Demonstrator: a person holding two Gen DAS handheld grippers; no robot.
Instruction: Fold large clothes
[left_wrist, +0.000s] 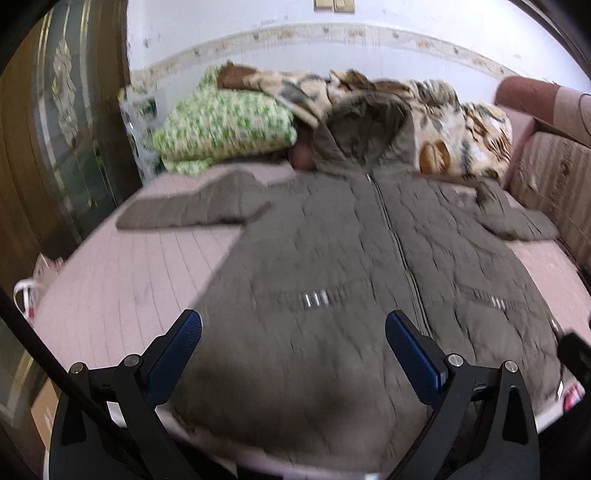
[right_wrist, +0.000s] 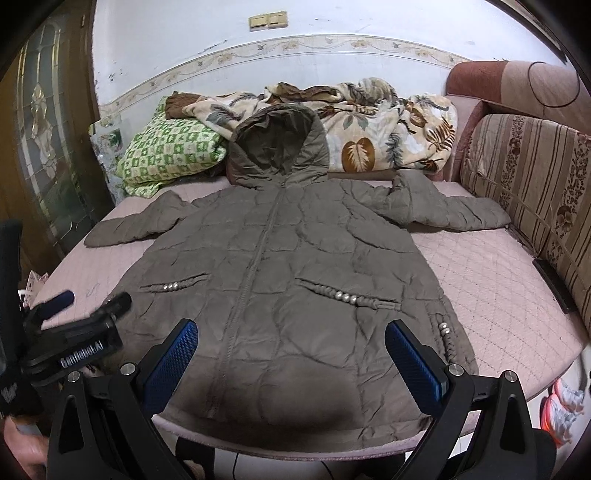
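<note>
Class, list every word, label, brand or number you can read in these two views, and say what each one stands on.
"GenRobot.AI": white letters on the black body of the left gripper, seen in the right wrist view.
White letters on the black strap at that view's left edge: cut off, unreadable.
The coat shows no readable text; the left wrist view is blurred.

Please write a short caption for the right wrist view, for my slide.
Open right gripper hovers over hem of flat, zipped hooded coat on pink bed; left gripper at the side.
</note>
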